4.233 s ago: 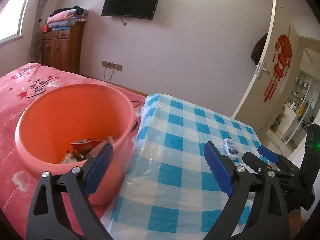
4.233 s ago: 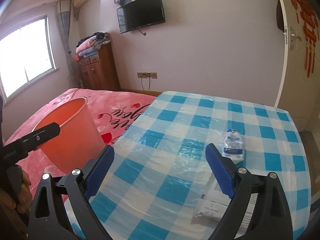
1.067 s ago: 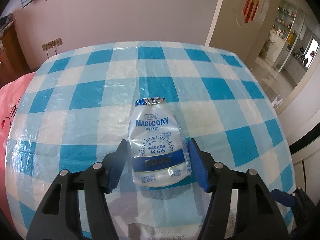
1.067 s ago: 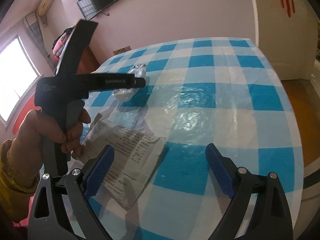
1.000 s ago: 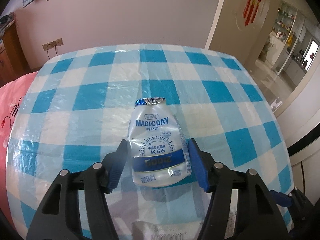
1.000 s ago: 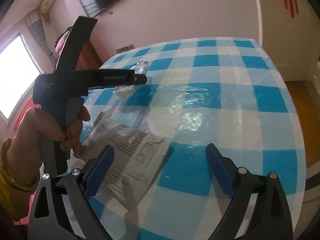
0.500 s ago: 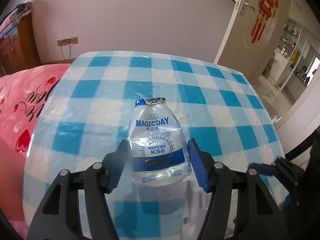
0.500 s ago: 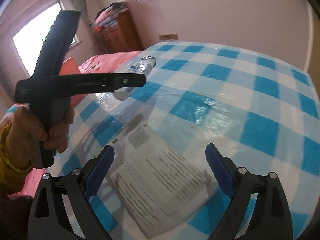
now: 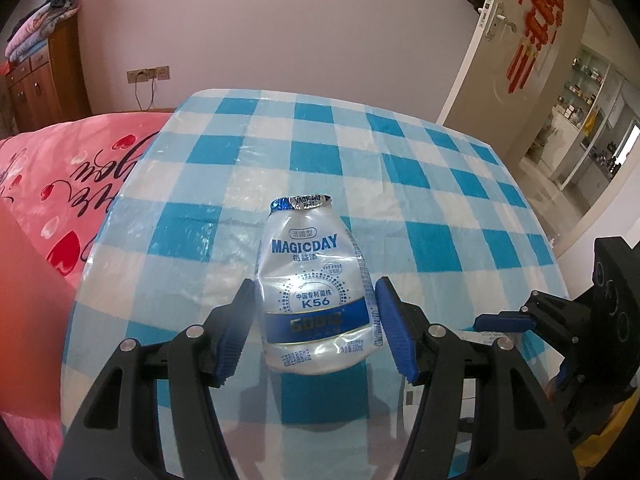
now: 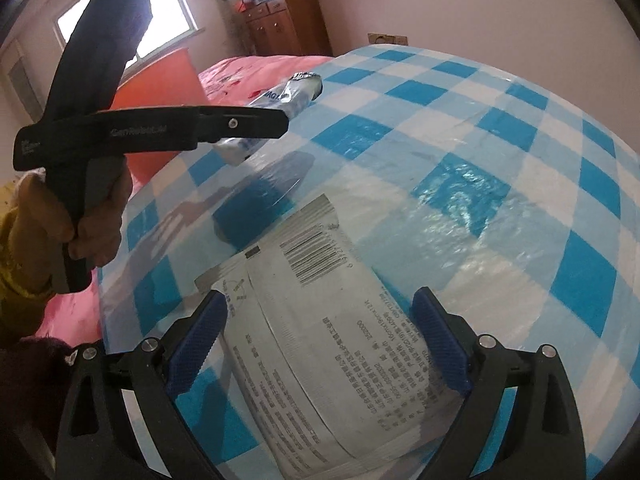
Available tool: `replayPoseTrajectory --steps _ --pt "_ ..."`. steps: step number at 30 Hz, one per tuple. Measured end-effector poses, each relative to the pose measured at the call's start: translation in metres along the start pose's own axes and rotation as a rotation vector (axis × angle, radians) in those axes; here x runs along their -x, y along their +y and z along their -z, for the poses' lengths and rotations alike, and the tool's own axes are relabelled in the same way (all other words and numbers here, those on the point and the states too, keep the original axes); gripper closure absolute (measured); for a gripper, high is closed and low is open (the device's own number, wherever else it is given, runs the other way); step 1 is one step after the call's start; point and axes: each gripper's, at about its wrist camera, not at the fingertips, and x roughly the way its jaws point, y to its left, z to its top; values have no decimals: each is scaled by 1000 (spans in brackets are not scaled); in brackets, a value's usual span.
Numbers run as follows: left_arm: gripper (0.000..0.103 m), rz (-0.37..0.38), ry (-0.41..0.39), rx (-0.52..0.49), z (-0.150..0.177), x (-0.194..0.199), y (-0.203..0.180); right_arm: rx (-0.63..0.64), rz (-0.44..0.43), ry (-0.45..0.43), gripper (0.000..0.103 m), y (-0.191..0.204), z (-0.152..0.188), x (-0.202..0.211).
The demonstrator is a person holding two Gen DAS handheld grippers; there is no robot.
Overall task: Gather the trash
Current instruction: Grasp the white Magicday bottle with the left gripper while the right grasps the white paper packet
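My left gripper (image 9: 314, 326) is shut on a crushed clear Magicday drink bottle (image 9: 314, 284) with a blue band and foil top, held above the blue checked table (image 9: 400, 184). In the right wrist view the same bottle (image 10: 276, 108) sticks out of the left gripper's fingers (image 10: 240, 124), lifted off the table. My right gripper (image 10: 316, 344) is open, its jaws on either side of a flat white printed packet (image 10: 332, 328) with a barcode, lying on the table near its front edge.
An orange bin (image 10: 160, 80) stands on the pink bed (image 9: 60, 168) left of the table. A wooden dresser (image 10: 288, 24) with folded blankets is at the back wall. An open door (image 9: 480, 40) is at the right. The table edge (image 10: 116, 264) drops off at left.
My left gripper has lifted the bottle off the table and swung left toward the bed. My right gripper has moved in over the white packet, which now lies between its open jaws.
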Motion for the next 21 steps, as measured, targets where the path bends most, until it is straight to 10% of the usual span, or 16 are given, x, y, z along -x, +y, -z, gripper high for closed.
replayPoseTrajectory --steps 21 --pt "41 51 13 16 34 28 20 15 84 32 5 46 30 2"
